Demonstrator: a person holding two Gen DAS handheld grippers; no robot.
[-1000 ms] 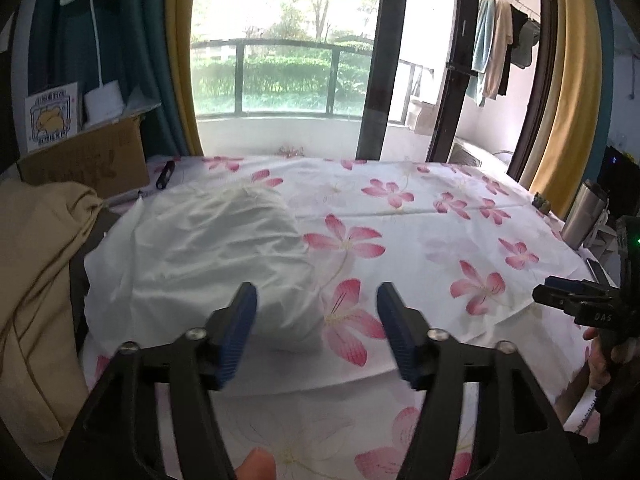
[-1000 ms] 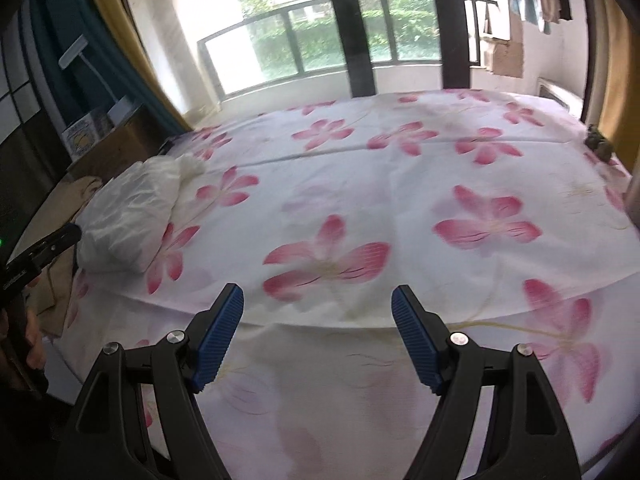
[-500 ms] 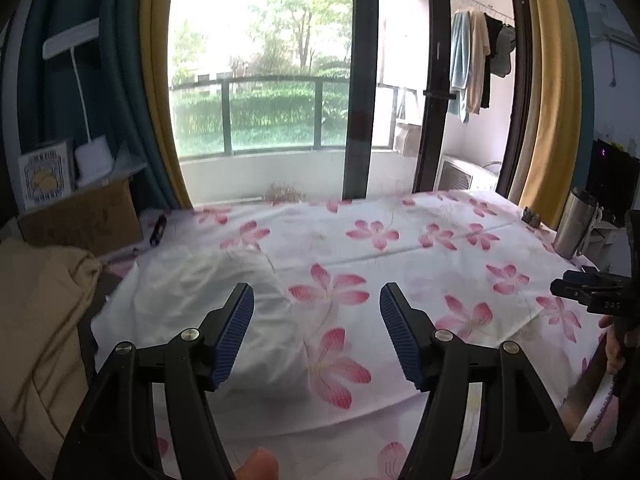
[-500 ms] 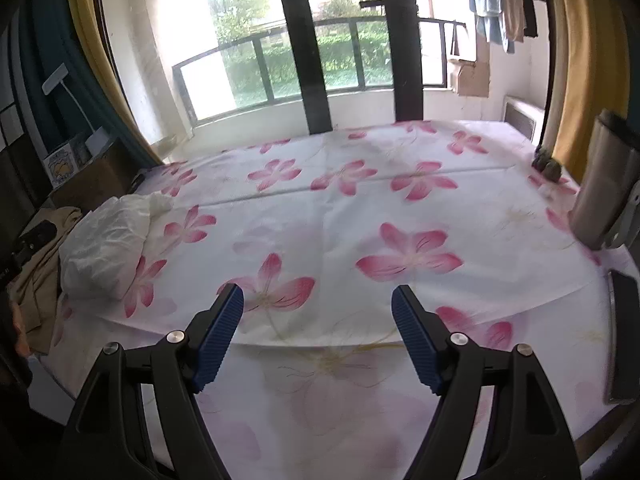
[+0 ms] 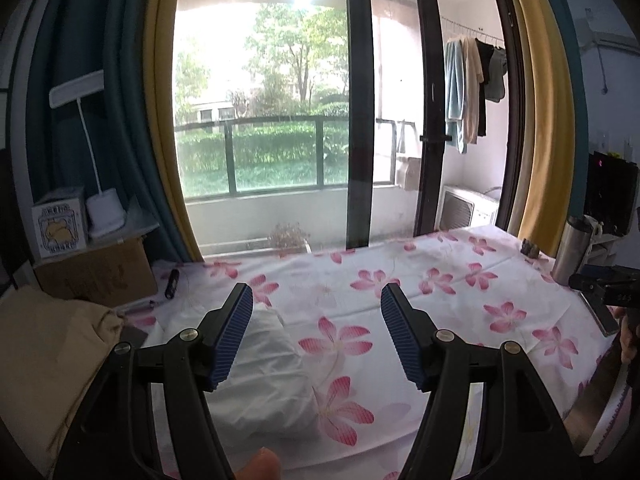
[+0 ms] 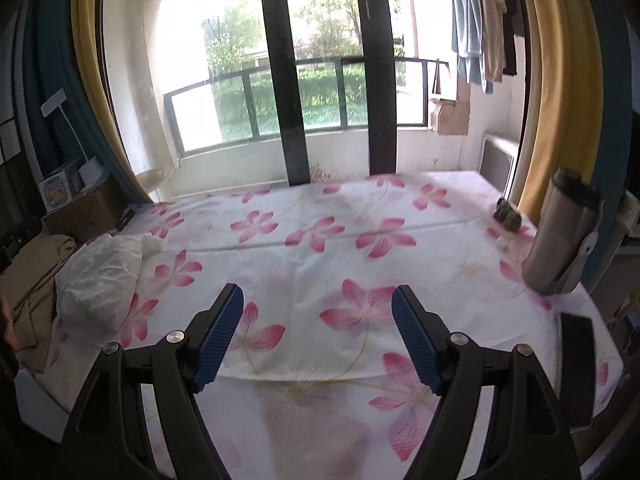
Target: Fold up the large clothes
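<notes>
Change: both views have tilted up since a second ago; the window and balcony rail now fill the upper half, and the bed sits lower in each picture, so both hands appear to have lifted away from the cloth.
Left gripper (image 5: 316,330): jaws spread apart, nothing between the blue pads; it hangs above the white garment (image 5: 266,376).
Right gripper (image 6: 318,334): jaws likewise spread and empty, above the flowered sheet (image 6: 320,248).
Task's thing: the white garment lies as a rounded bundle on the left side of the bed; a tan garment (image 5: 48,364) is heaped just beside it at the bed's edge.
Progress: likely one piece is done and the next not yet taken.
Risk: reaching across for the tan garment could brush the white bundle and undo it, since it lies near.
Risk: a steel flask (image 6: 562,236) and a dark phone (image 6: 576,364) stand at the right edge; a dragged garment could knock them off.
Surface: soft bed, faint creases.
Room: yellow and teal curtains, cardboard box (image 5: 96,276), clothes hanging outside.
</notes>
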